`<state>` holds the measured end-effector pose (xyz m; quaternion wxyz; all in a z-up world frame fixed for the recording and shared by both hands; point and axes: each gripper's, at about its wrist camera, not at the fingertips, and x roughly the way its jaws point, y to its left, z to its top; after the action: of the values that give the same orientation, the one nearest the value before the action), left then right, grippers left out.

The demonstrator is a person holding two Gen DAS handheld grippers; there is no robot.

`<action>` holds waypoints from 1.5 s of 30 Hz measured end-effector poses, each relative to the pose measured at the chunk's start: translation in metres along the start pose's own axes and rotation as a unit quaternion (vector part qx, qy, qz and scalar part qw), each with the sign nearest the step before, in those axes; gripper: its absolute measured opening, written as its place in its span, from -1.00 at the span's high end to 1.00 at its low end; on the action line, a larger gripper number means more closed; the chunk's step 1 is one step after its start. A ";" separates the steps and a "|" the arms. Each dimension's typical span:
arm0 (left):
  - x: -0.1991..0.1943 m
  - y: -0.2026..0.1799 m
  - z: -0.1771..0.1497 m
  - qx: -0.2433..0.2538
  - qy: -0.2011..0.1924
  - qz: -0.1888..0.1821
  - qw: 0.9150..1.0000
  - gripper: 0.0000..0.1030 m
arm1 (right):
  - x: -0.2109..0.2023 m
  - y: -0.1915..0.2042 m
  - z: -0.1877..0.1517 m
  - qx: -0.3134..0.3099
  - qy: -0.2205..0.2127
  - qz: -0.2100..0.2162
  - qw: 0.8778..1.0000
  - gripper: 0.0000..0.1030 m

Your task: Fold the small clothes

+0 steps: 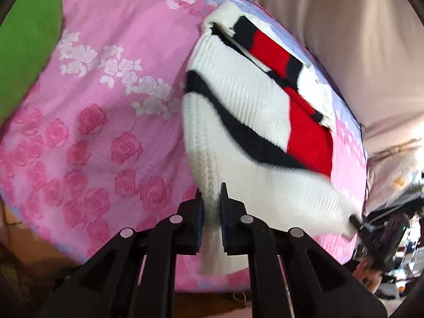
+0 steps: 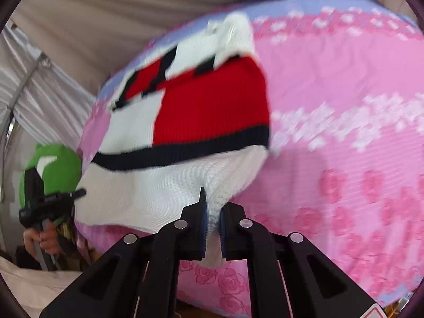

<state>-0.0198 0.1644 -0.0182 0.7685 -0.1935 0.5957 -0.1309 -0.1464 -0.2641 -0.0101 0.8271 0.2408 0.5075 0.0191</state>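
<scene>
A small knitted sweater (image 1: 238, 100), white with black stripes and red panels, lies partly lifted over a pink rose-print bedspread (image 1: 106, 106). My left gripper (image 1: 211, 198) is shut on the sweater's white lower edge. My right gripper (image 2: 212, 206) is shut on the same white edge at the other corner; the sweater (image 2: 185, 111) stretches away from it. The right gripper also shows at the far right of the left wrist view (image 1: 371, 233), and the left gripper at the left of the right wrist view (image 2: 50, 201). The hem is raised off the bed between them.
A green cushion (image 1: 23, 47) lies at the bedspread's left side, also in the right wrist view (image 2: 58, 164). A beige curtain (image 1: 344, 39) hangs behind the bed. Clutter sits beyond the bed's right edge (image 1: 397, 185).
</scene>
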 end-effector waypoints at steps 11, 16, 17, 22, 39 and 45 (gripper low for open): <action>0.016 0.017 -0.134 0.018 0.205 0.041 0.978 0.84 | -0.018 -0.050 -0.122 -0.012 0.226 -0.100 0.969 0.89; -0.012 -0.004 -0.087 0.011 0.150 -0.005 0.989 0.84 | -0.042 -0.029 -0.096 -0.018 0.219 -0.068 0.973 0.89; -0.010 -0.014 -0.069 0.015 0.130 -0.017 0.991 0.84 | -0.048 -0.026 -0.075 -0.020 0.190 -0.060 0.980 0.89; 0.013 -0.065 0.062 0.054 -0.021 -0.040 0.998 0.84 | -0.034 -0.015 0.067 -0.030 -0.003 -0.023 0.999 0.89; 0.044 -0.055 0.120 -0.003 -0.122 -0.006 0.993 -0.10 | 0.043 -0.061 0.148 0.151 -0.076 0.072 0.983 0.21; 0.065 -0.087 0.085 0.103 -0.068 0.020 0.992 -0.18 | 0.059 -0.035 0.111 0.075 -0.016 0.039 0.996 0.23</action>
<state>0.0811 0.0709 -0.0164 0.8256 -0.1099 0.5290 -0.1625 -0.0307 -0.3211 -0.0328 0.8132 0.3219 0.4849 0.0095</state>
